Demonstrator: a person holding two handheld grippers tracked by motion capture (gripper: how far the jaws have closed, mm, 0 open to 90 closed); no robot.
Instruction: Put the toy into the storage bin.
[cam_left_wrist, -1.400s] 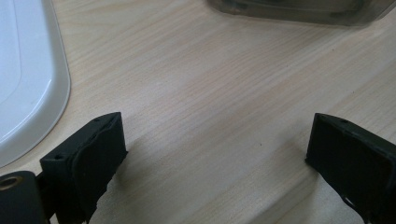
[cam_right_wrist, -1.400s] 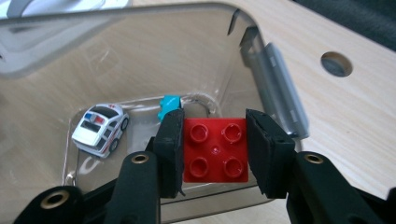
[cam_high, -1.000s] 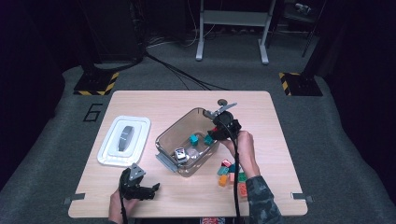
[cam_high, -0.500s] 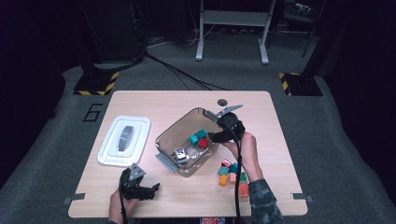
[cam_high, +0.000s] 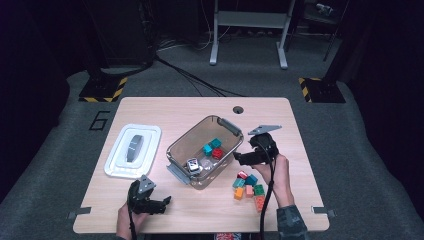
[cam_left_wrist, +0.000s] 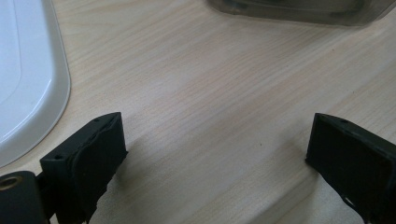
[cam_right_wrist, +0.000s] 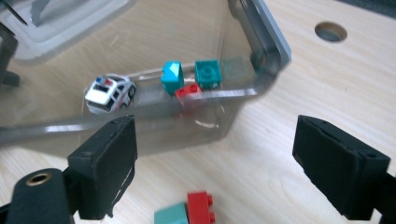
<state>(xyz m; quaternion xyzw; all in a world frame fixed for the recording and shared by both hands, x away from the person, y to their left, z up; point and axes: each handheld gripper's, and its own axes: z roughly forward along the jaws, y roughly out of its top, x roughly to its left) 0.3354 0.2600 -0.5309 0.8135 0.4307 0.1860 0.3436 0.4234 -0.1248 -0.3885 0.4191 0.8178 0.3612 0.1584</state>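
Left gripper (cam_high: 162, 201) rests near the white lid (cam_high: 132, 150), jaws wide, empty; the clear bin (cam_high: 186, 145) holds a red brick (cam_high: 217, 153) beside two teal ones; right gripper (cam_high: 239, 156), just opening, grips nothing.

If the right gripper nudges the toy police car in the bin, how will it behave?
The toy police car stands on its wheels inside the clear plastic bin, so a push would likely roll it. It looks small and hard, probably light. The teal bricks and red brick beside it might stop it.
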